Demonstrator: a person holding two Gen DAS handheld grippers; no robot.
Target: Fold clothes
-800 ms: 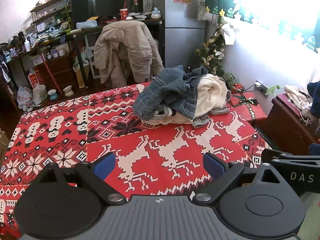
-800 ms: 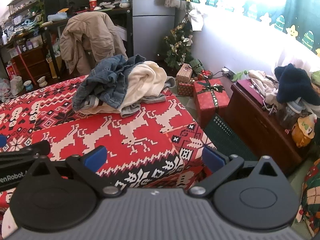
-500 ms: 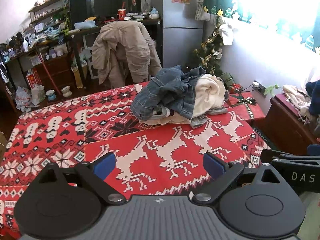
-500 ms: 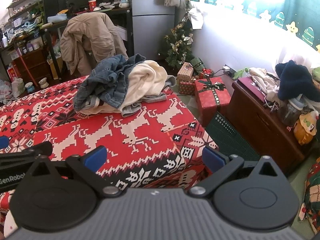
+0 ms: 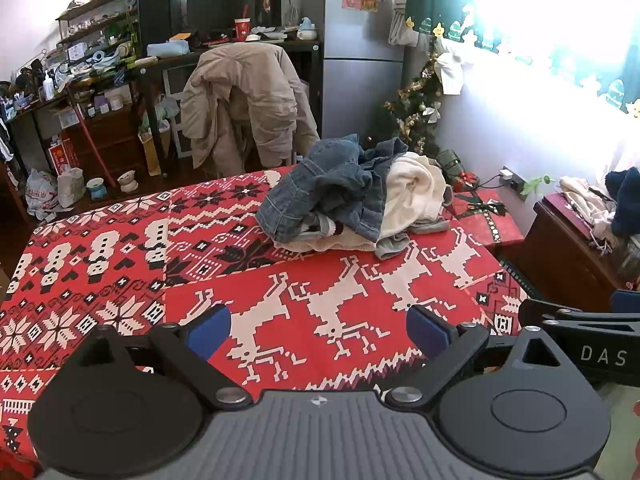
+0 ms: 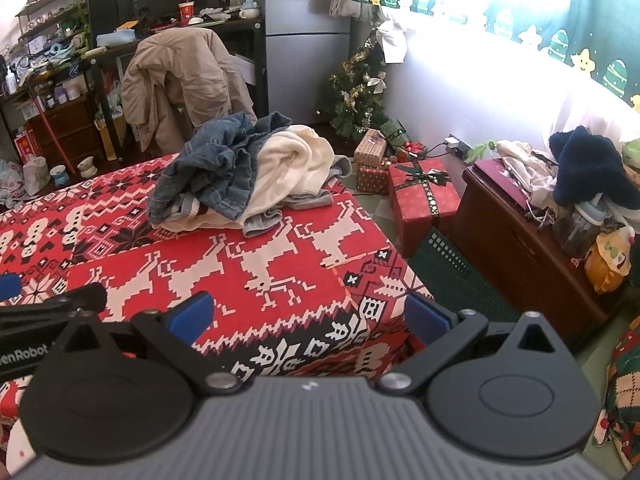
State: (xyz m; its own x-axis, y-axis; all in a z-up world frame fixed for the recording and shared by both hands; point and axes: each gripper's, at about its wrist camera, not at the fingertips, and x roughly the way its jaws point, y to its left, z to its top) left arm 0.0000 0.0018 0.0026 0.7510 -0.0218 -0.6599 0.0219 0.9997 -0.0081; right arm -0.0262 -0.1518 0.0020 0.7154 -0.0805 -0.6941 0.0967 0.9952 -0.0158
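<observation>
Both views have crept slightly nearer the clothes pile (image 5: 352, 196) since the earlier frames; nothing on the table (image 5: 120, 280) has shifted. Left tongs (image 5: 320, 330) spread wide, empty, over the near reindeer band of the red cloth. Right tongs (image 6: 310, 316) also wide and empty, over the near right corner. Pile sits far right on the table, well apart from both tongs: denim garment (image 6: 208, 168) on top, cream garment (image 6: 292, 164) beside it, what may be grey and beige pieces beneath, hard to separate. Progress: none visible. No folded item anywhere; every garment remains to be pulled out, flattened and folded.
</observation>
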